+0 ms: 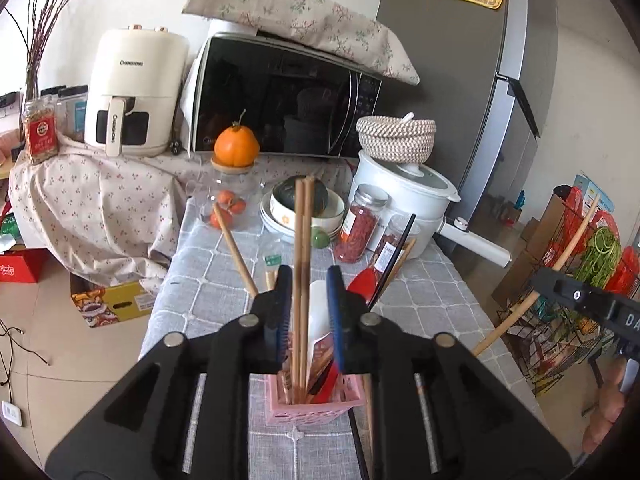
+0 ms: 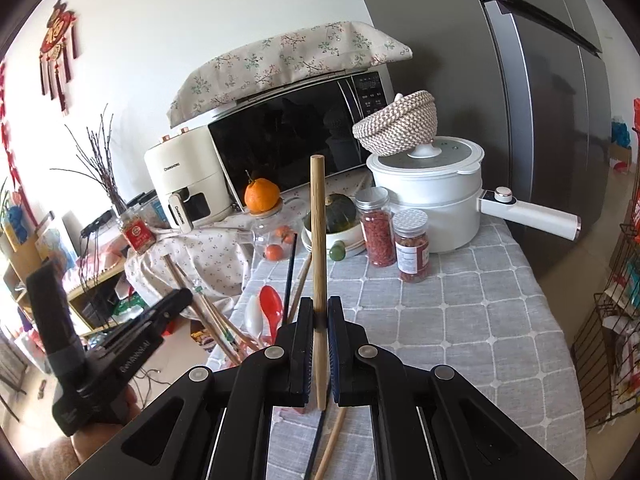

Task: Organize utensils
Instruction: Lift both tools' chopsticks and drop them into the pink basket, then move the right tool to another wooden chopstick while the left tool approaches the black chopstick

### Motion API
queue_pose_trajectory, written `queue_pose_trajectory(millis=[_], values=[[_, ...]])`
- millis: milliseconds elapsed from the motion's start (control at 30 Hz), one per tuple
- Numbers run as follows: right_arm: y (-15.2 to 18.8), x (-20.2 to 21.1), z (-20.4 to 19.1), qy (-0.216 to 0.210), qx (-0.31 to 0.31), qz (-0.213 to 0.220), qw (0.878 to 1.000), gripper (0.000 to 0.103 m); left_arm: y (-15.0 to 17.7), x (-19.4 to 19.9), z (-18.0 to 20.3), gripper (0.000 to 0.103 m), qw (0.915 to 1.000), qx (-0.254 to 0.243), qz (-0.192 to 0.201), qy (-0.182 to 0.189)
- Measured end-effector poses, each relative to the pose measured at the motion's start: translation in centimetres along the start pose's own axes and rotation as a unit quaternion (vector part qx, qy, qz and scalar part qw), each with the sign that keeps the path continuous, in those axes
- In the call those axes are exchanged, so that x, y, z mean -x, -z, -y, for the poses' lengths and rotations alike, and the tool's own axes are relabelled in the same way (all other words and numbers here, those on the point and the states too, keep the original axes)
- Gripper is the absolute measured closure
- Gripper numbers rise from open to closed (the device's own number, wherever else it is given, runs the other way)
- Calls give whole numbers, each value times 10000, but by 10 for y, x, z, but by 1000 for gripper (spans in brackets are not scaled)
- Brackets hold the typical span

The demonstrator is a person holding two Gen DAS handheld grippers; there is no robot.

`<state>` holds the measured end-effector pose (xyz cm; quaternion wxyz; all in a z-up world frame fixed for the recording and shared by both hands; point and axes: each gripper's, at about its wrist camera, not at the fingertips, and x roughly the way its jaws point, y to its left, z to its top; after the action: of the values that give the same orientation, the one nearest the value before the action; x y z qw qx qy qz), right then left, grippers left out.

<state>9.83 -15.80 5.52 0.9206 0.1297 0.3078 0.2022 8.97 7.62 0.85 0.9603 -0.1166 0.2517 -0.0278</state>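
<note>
Left tongs (image 1: 308, 308) stand narrowly parted around chopsticks (image 1: 302, 280) dropped upright into the pink holder (image 1: 316, 404); right tongs (image 2: 320, 344), beside that holder, clamp a wooden stick (image 2: 319, 240) upright, apparently next for it.

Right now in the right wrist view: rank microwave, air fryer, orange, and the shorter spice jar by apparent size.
1. microwave, largest by far.
2. air fryer.
3 and 4. orange and shorter spice jar look about alike; the jar stands nearer the camera, so I would not rank them.
</note>
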Motion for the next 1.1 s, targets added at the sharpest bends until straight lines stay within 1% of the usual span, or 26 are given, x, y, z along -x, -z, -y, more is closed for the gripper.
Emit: queue_pose_trajectory(millis=[67,100,133,167,267,333,467,600,767,867,1100], values=[[-2,1,-4,-90,-9,67,9999,96,0,3,1,58,10000,3,-39,28],[-2,1,-6,-132,-18,110,9999,96,0,5,2,54,10000,-21,-48,14],[-3,2,-9,-179,-30,155,9997,96,1,6,3,45,9999,-45,-89,-18],[-4,2,-11,-229,-45,201,9995,96,1,8,3,39,9999,-63,-148,-64],[-6,2,-17,-381,-77,313,9988,96,4,7,0,31,9985,-116,-447,-307],[-6,0,-21,-460,-80,343,9983,96,9,7,-5,28,9970,-122,-647,-410],[-4,-9,-28,-559,-113,368,9977,96,17,9,-16,24,9938,-179,-976,-494],[-2,-21,-33,-620,-214,393,9971,96,25,8,-29,23,9901,-165,-1258,-609],[6,-43,-43,-575,-166,256,9979,96,33,3,-50,23,9820,-14,-1594,-1012],[12,-58,-49,-583,-166,82,9981,96,35,3,-59,23,9798,69,-1698,-1054],[24,-83,-58,-514,-144,-155,9985,96,35,5,-58,23,9802,62,-1722,-980]])
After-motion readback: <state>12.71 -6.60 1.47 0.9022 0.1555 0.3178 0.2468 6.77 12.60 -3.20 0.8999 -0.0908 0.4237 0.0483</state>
